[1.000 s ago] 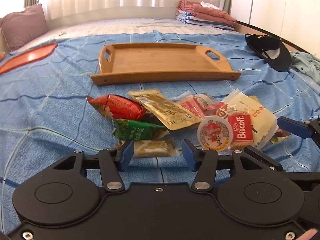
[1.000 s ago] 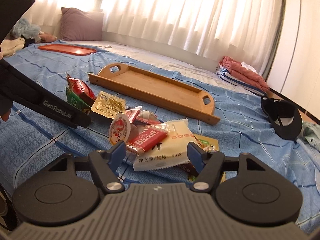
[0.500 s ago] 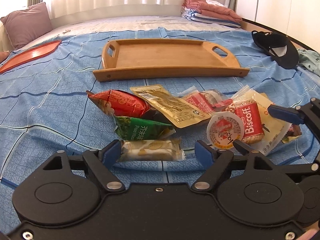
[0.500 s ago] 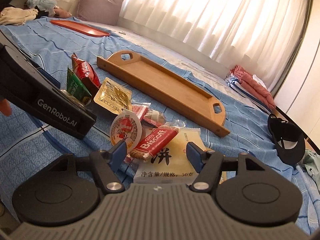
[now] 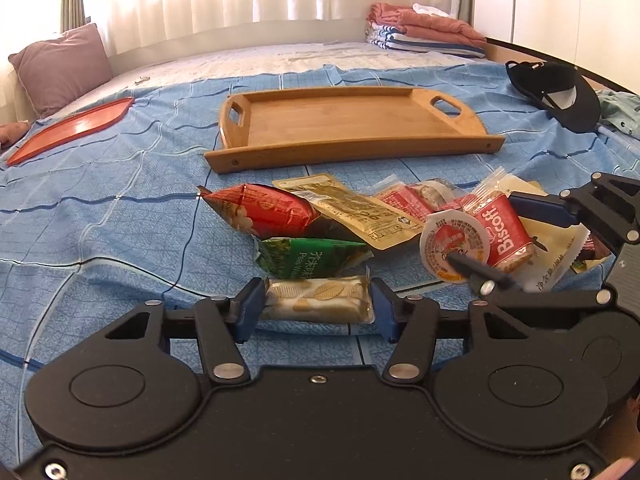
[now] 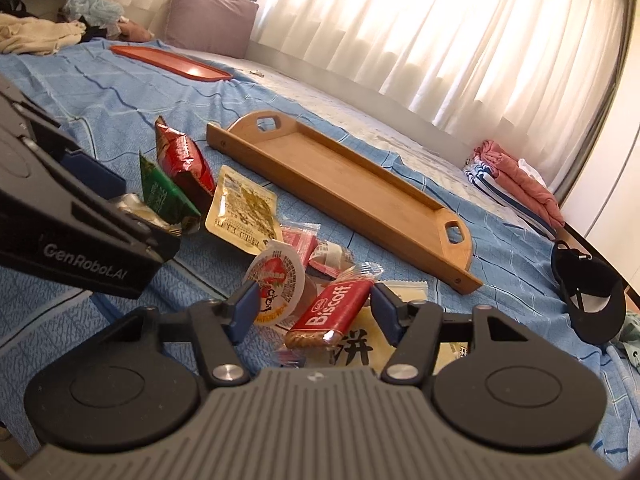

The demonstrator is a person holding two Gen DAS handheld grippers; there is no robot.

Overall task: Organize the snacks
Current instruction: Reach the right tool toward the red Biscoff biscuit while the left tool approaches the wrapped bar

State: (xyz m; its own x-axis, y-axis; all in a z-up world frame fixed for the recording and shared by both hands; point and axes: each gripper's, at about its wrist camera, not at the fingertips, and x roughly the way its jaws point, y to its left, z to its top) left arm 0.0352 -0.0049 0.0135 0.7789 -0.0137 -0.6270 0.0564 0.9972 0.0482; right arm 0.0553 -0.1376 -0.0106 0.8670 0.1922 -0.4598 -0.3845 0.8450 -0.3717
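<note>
From my left camera, the snack pile (image 5: 372,228) lies on the bed (image 5: 100,216) just before the wooden tray (image 5: 344,124), a flat tray (image 5: 72,130) far left, a cap (image 5: 560,96) far right, folded clothes (image 5: 424,34) behind.

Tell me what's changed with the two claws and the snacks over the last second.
Left claw opened, then closed onto the cream leaf-print bar. Right claw moved in and has been closing around the Biscoff pack; contact unclear. Wooden tray stays bare, the other snacks unmoved.

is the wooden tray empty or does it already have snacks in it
Empty. The wooden tray shows only bare wood inside in both views; the snacks all lie on the blue bedspread in front of it.
</note>
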